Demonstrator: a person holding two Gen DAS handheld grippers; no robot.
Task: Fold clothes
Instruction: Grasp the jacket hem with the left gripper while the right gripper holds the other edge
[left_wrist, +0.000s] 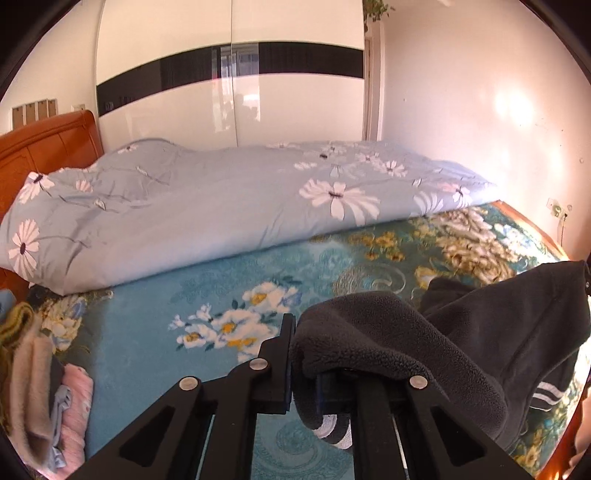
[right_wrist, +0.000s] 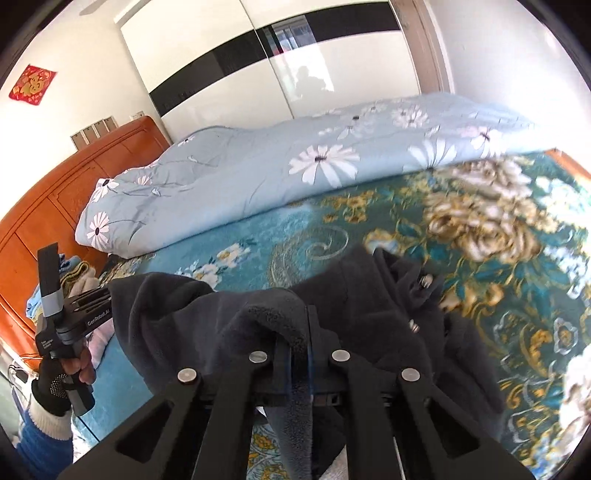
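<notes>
A dark grey fleece garment with white-striped cuffs hangs above the teal floral bed sheet, stretched between both grippers. My left gripper is shut on one bunched edge of it; the fleece drapes over and hides the right finger. In the right wrist view the garment spreads in front, showing metal snaps. My right gripper is shut on a fold that hangs down between its fingers. The left gripper appears at the left, held by a gloved hand.
A rolled pale blue duvet with white daisies lies along the far side of the bed. A pile of pink and beige clothes sits at the left edge by the orange wooden headboard. A white wardrobe stands behind.
</notes>
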